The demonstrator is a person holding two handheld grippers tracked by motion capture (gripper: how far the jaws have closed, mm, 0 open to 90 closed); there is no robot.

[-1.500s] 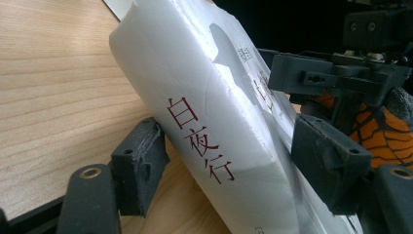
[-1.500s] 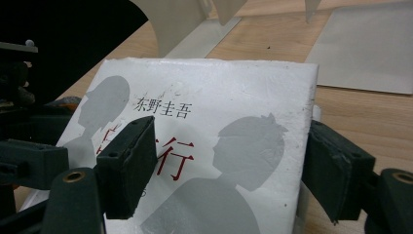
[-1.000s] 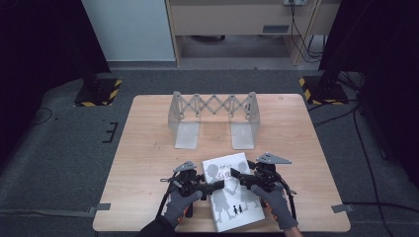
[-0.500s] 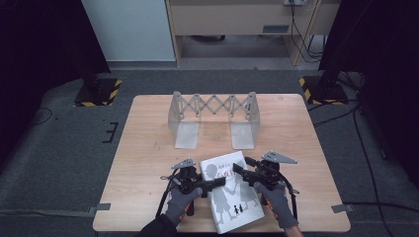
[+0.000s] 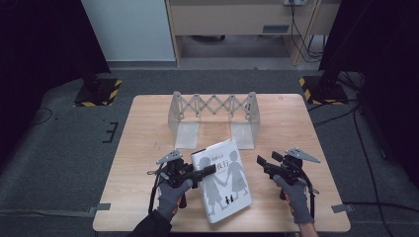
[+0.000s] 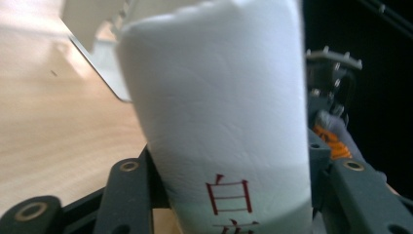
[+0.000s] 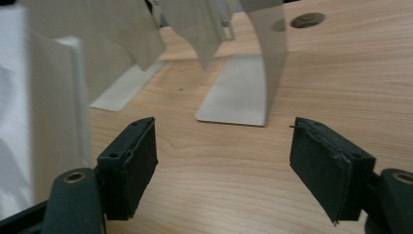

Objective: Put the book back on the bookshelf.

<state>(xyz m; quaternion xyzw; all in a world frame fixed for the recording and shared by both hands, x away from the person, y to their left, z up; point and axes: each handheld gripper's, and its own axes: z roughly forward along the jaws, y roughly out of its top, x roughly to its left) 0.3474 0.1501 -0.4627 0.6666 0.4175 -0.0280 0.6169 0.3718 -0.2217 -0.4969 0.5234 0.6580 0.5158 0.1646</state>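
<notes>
From my left gripper view the book [image 6: 219,122] sits so close that it is blurred, and its red lettering is cut off by the bottom edge. It hides the pads gripping it. Behind it, most of the rack [image 6: 92,29] is covered, and the right gripper [image 6: 336,92] shows as a soft-focus sliver. In my right gripper view the rack [image 7: 243,63] loses its top to the edge. In the high view my forearms [image 5: 155,224] are cut off at the bottom.
</notes>
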